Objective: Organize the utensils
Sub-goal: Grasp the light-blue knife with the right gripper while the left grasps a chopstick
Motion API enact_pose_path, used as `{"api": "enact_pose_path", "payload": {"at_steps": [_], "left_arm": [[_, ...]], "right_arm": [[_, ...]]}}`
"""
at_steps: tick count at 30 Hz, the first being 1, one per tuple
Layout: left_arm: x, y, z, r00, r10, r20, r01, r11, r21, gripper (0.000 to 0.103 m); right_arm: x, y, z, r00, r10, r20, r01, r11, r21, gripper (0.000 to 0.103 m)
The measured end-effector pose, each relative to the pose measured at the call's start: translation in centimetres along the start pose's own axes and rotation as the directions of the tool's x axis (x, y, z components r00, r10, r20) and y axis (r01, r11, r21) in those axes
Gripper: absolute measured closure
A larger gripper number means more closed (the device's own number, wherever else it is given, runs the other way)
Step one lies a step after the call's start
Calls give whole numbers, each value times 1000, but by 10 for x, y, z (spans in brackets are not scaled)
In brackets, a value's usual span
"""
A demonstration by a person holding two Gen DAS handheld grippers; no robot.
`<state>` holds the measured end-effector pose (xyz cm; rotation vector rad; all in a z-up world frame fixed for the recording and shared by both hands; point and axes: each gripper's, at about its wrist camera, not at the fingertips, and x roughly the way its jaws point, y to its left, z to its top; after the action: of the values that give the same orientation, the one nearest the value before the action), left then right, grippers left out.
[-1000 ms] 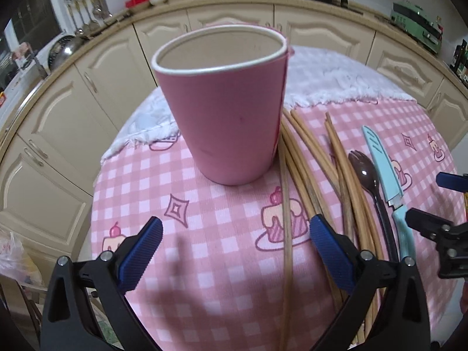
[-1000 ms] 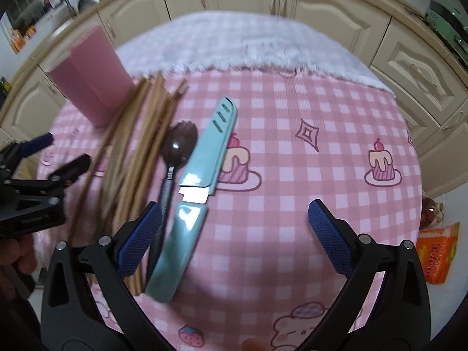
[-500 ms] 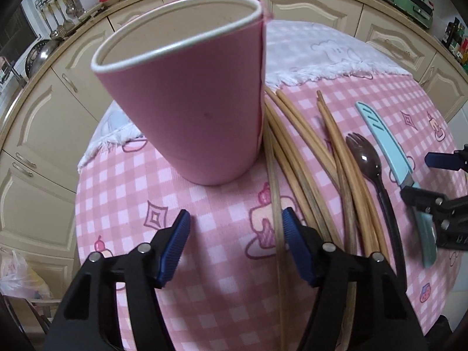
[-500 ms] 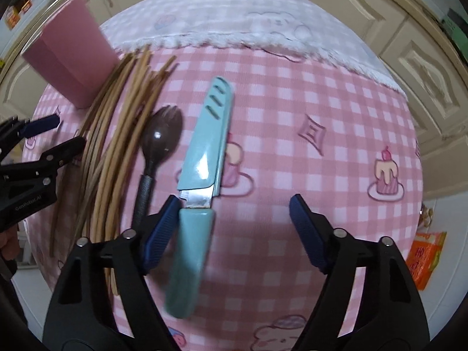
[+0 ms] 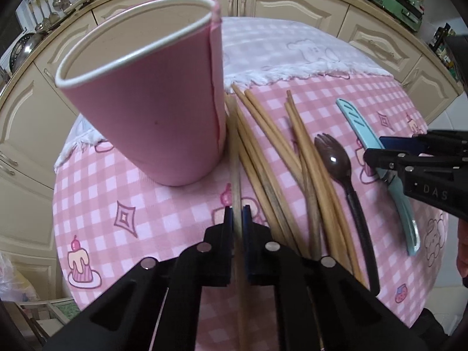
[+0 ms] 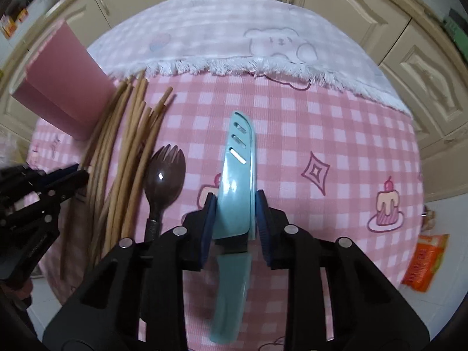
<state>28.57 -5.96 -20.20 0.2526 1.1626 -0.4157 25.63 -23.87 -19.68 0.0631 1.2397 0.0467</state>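
Note:
A pink cup stands upright at the back left of the pink checked table. Beside it lie several wooden chopsticks, a brown spork and a teal sheathed knife. My left gripper is shut on the leftmost chopstick, which still lies along the cloth beside the cup's base. In the right wrist view my right gripper is closing, and its blue pads touch both sides of the knife near where sheath meets handle. The spork lies just left of it.
A white fringed towel covers the table's far half. Cream cabinets curve around behind. An orange packet lies on the floor past the table's right edge. The left gripper sits close to the chopsticks.
Both grippers went from wide open to closed. The left one slid right and lower onto the leftmost chopstick. The right one shifted left over the knife and closed around it.

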Motion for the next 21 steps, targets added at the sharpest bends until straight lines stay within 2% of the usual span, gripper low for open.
{"api": "enact_pose_path", "payload": {"at_steps": [6, 9, 12, 15, 16, 18, 21], "left_arm": [[-16, 5, -15, 998, -31, 47, 31, 999, -17, 98], [-35, 8, -23, 992, -65, 112, 70, 997, -39, 98], [-60, 8, -28, 975, -96, 203, 108, 993, -51, 98], [-84, 5, -27, 949, -108, 297, 129, 990, -51, 98], [-95, 5, -26, 932, -113, 343, 139, 989, -52, 98], [-110, 9, -25, 911, -116, 395, 150, 987, -56, 98], [-140, 18, -22, 853, -109, 510, 162, 985, -60, 98]], "right_arm": [[-22, -20, -13, 989, 111, 98, -116, 992, 48, 76], [-36, -27, -16, 974, 154, 164, -164, 985, 52, 76], [-50, -26, -16, 952, 203, 229, -218, 975, 42, 76], [-63, -25, -12, 927, 241, 287, -258, 966, 21, 76], [-68, -23, -12, 919, 253, 302, -269, 963, 13, 76], [-78, -20, -8, 901, 278, 334, -293, 956, -7, 76], [-90, -13, -2, 875, 305, 376, -315, 948, -37, 76]]}}
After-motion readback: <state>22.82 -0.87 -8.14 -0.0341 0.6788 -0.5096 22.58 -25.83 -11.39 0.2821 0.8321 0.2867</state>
